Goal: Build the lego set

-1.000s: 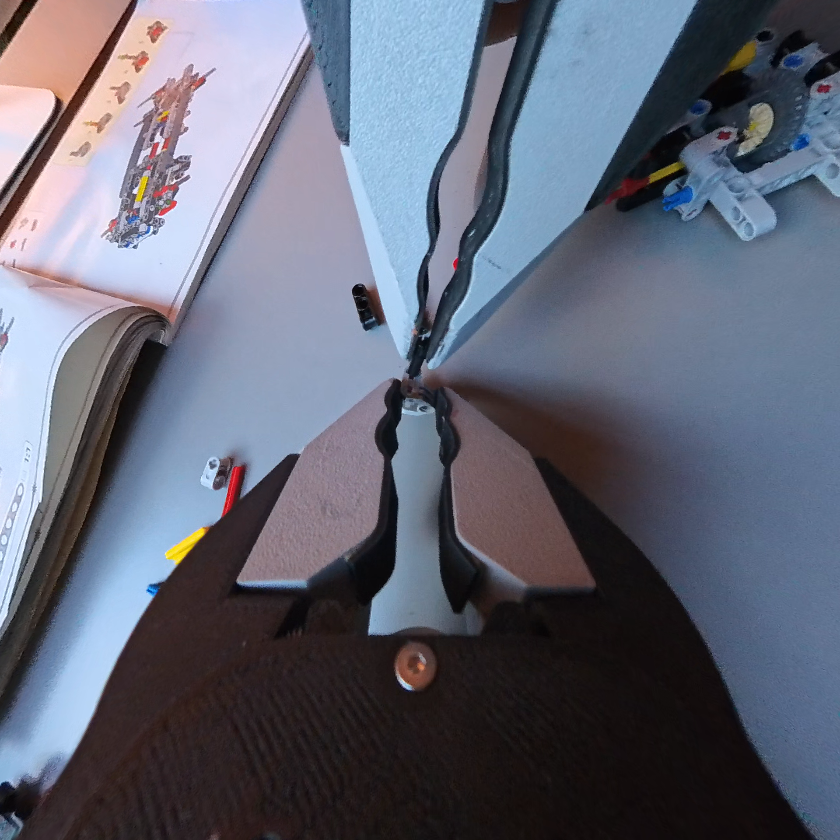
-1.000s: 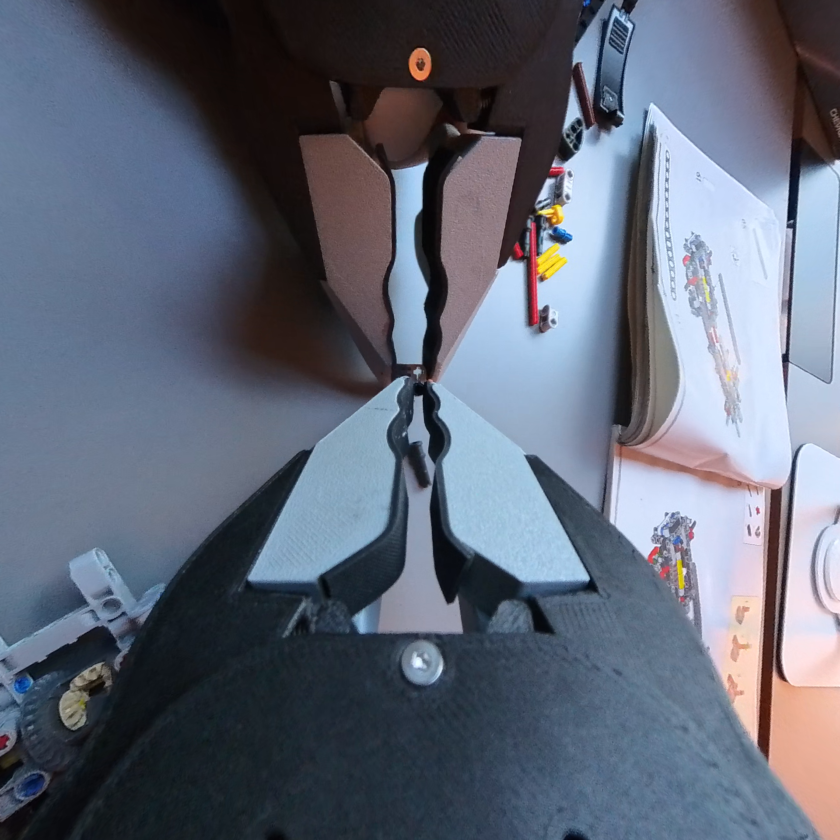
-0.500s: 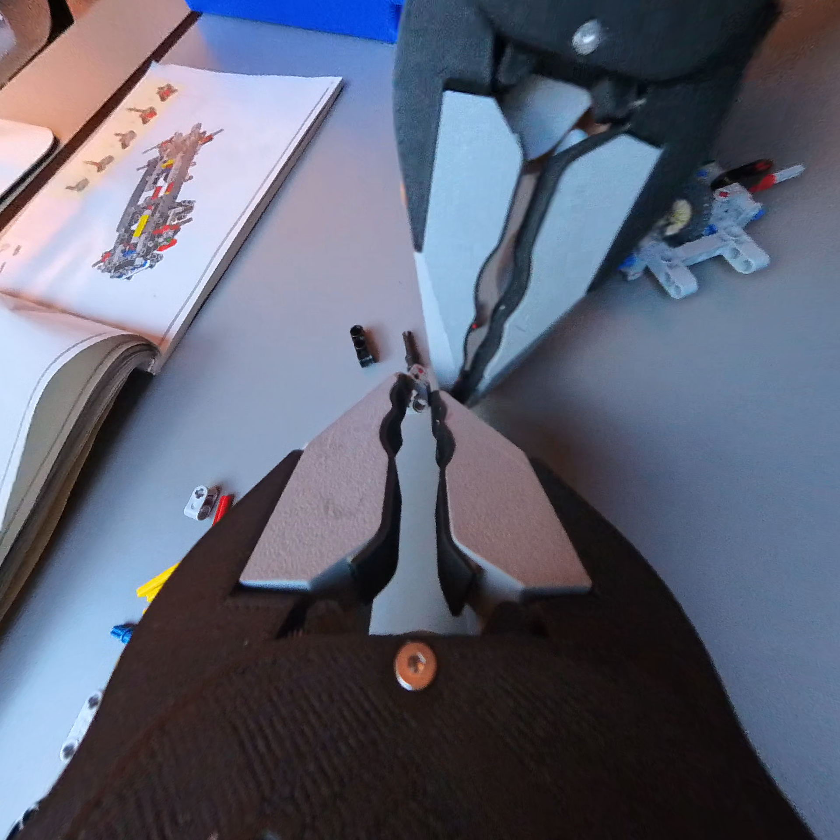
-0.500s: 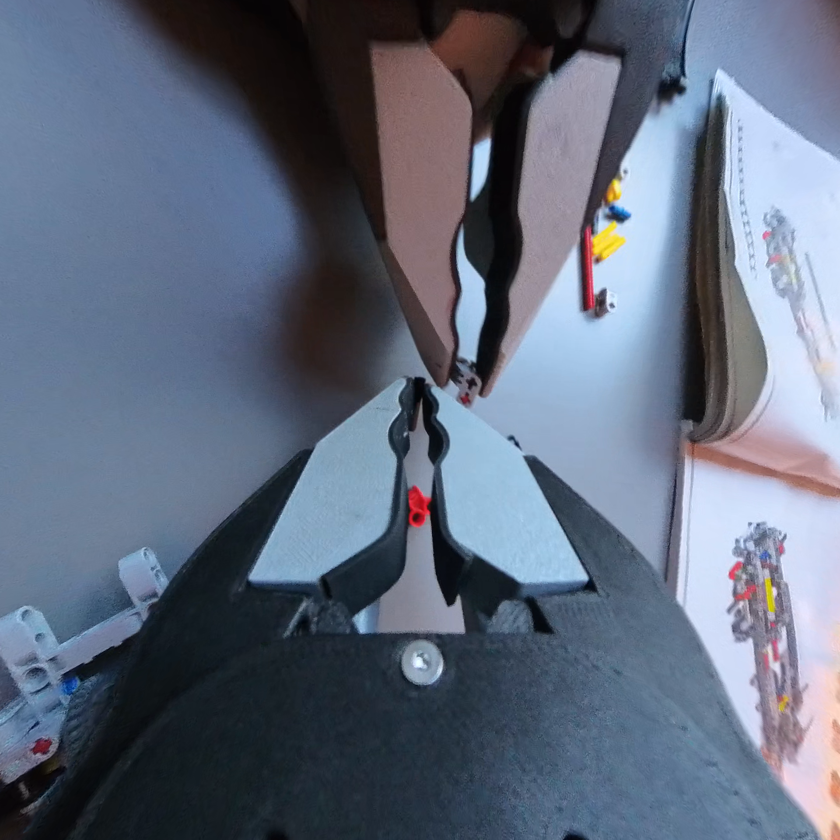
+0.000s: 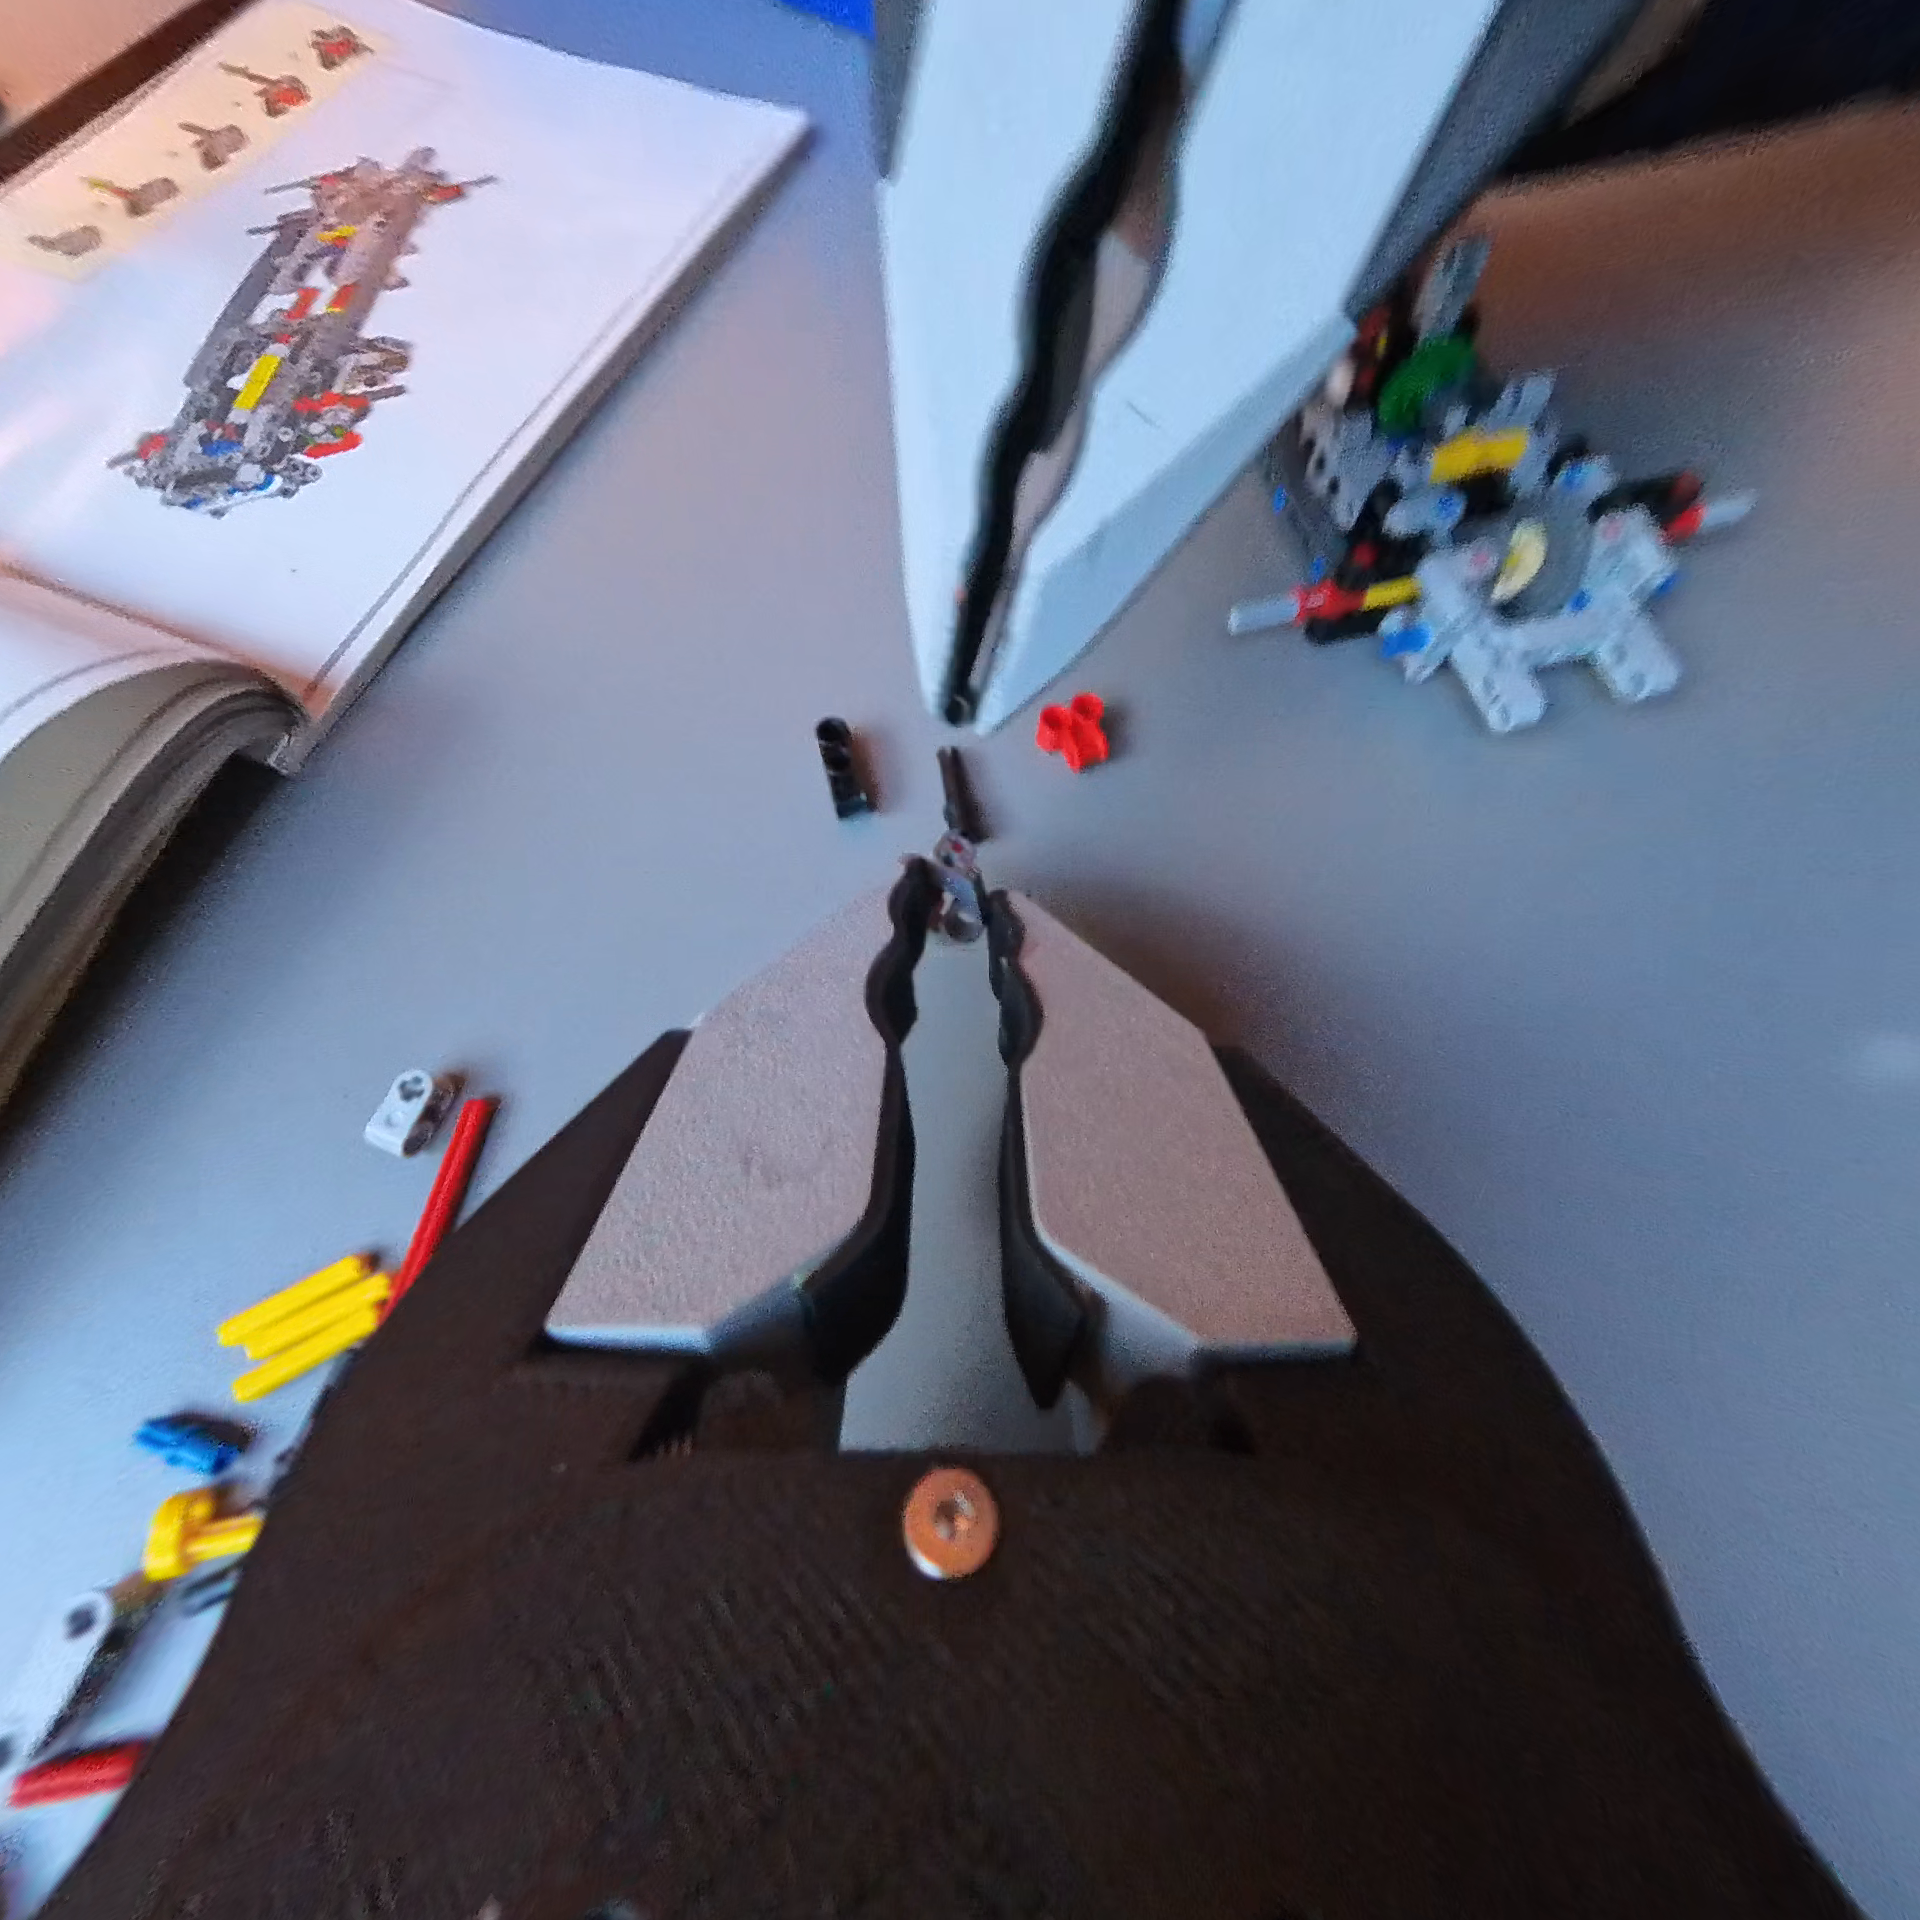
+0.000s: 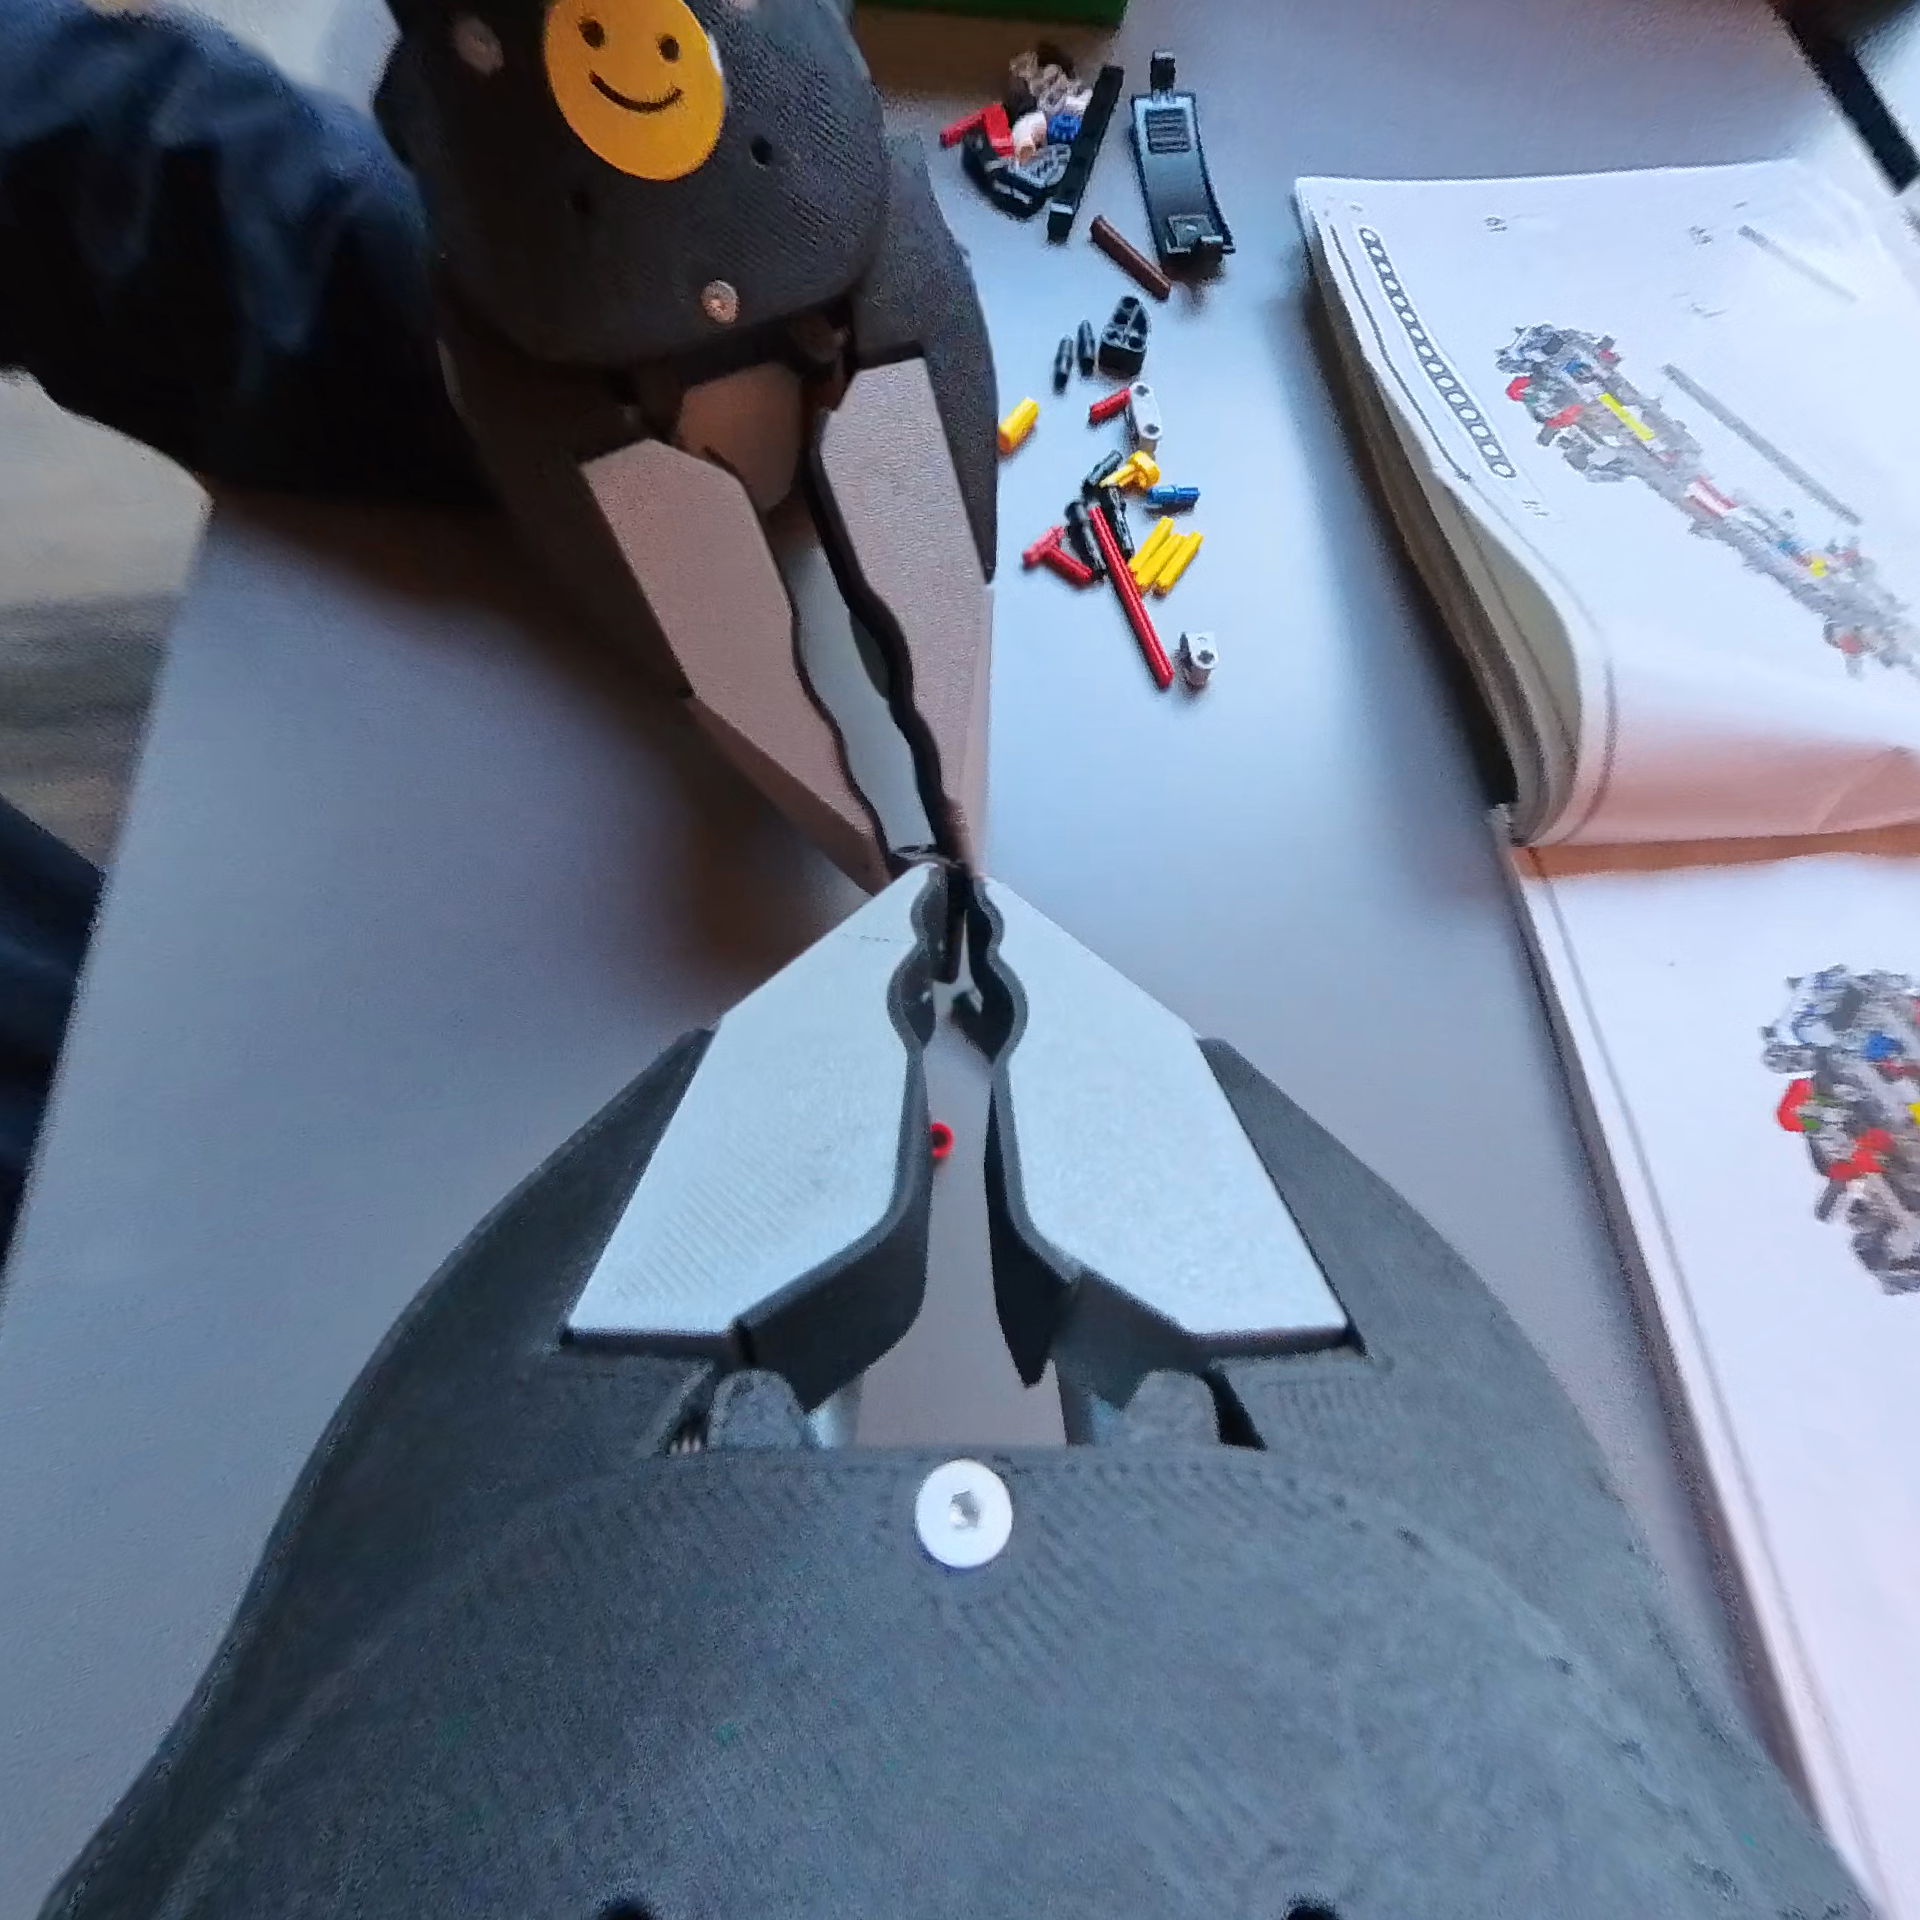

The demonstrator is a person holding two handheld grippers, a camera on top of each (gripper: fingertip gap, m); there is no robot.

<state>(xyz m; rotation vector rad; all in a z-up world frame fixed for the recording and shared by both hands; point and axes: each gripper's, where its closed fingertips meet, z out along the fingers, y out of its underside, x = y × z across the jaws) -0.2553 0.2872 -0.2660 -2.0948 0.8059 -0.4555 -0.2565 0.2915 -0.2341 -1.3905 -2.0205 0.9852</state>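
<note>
R gripper [image 5: 961,712] has backed off L gripper [image 5: 951,904], fingers closed empty; L grips small grey connector [image 5: 958,894] w/ dark axle [image 5: 958,790].

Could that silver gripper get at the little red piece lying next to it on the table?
Probably yes. The red piece lies in the open on the grey table, right beside the right gripper tip, nothing between them; its shut fingers would have to open first.
</note>
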